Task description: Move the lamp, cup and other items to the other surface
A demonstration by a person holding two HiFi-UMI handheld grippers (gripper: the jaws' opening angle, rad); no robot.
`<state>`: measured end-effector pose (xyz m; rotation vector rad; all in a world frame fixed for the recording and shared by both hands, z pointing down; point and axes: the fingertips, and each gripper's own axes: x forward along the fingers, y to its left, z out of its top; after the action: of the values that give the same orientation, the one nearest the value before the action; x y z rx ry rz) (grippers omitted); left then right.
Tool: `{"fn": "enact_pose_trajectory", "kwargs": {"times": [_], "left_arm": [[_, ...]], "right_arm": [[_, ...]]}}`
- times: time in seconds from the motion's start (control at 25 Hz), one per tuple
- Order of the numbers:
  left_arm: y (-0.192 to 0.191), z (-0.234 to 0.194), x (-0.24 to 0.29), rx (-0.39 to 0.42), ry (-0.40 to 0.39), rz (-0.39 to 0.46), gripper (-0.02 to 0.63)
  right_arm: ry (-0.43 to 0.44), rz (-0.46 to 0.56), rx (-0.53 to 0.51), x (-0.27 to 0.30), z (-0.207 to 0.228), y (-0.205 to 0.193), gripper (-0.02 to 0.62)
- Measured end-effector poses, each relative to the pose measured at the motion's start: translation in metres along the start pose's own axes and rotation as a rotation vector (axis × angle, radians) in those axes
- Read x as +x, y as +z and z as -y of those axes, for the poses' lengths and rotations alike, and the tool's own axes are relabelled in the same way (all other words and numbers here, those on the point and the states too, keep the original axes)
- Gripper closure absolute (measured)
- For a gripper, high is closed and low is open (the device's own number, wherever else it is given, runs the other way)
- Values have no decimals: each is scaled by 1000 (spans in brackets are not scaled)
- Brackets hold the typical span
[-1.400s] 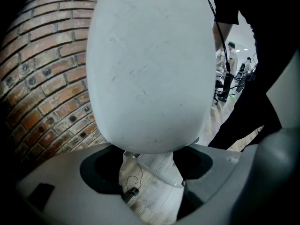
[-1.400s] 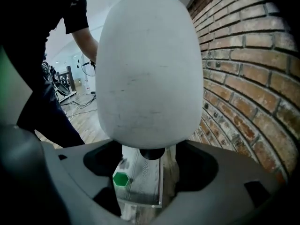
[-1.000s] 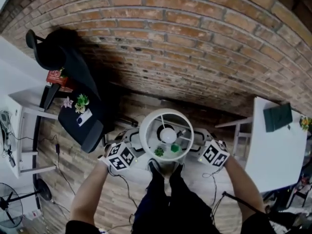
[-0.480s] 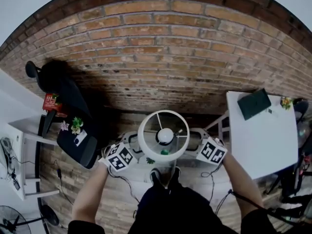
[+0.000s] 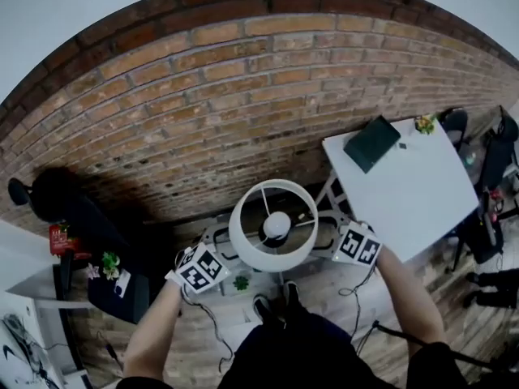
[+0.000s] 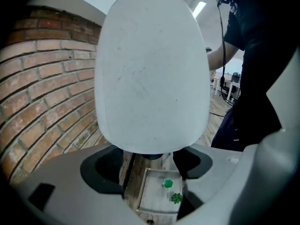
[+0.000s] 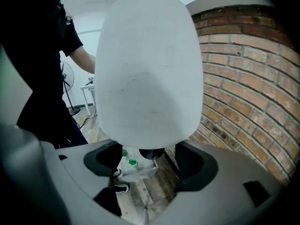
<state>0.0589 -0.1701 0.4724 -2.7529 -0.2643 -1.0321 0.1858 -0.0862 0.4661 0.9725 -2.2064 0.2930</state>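
The lamp's white shade (image 5: pixel 273 224) hangs in mid-air in front of me, its bulb showing from above. Both grippers hold the lamp from opposite sides, under the shade. The left marker cube (image 5: pixel 200 268) and the right marker cube (image 5: pixel 359 247) flank it. In the left gripper view the left gripper (image 6: pixel 149 172) has its jaws close around the dark socket (image 6: pixel 151 155) below the shade (image 6: pixel 152 74). The right gripper (image 7: pixel 146 165) grips the same socket (image 7: pixel 151 153) from the other side. A pale square base (image 6: pixel 157 196) below carries two small green pieces.
A white table (image 5: pixel 405 201) stands at the right with a dark notebook (image 5: pixel 371 143) and a small plant (image 5: pixel 424 124). A black chair (image 5: pixel 113 290) at the left holds small flowers. The brick wall (image 5: pixel 243 96) runs ahead. Dark chairs (image 5: pixel 491 160) stand beyond the table.
My view has swung right and up. The white table has come closer and the black chair has slid to the lower left. The lamp stays held between both grippers.
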Motion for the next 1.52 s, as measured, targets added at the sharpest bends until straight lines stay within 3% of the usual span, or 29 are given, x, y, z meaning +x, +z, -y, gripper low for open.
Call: {"fn": "enact_pose_trajectory", "kwargs": {"times": [0.32,0.52,0.88,1.24,1.52], "left_arm": [[72,6,47,102,-86,45,284],[133,6,89,168,-103,54,284],[238,34,183,213,-134,93,284],[300,73,280,241,-187,95,284],[328,86,331,263,-184,72,284]], "right_arm": [[-130,-5,119,-73,14,-35,238],[-195,30,134,-131,39,-62,238],[-262,14,197,-231,76,-146,238],[-307,-16,255,-301,95,-239,238],[-333,-33,273,-331,112,-286,238]]}}
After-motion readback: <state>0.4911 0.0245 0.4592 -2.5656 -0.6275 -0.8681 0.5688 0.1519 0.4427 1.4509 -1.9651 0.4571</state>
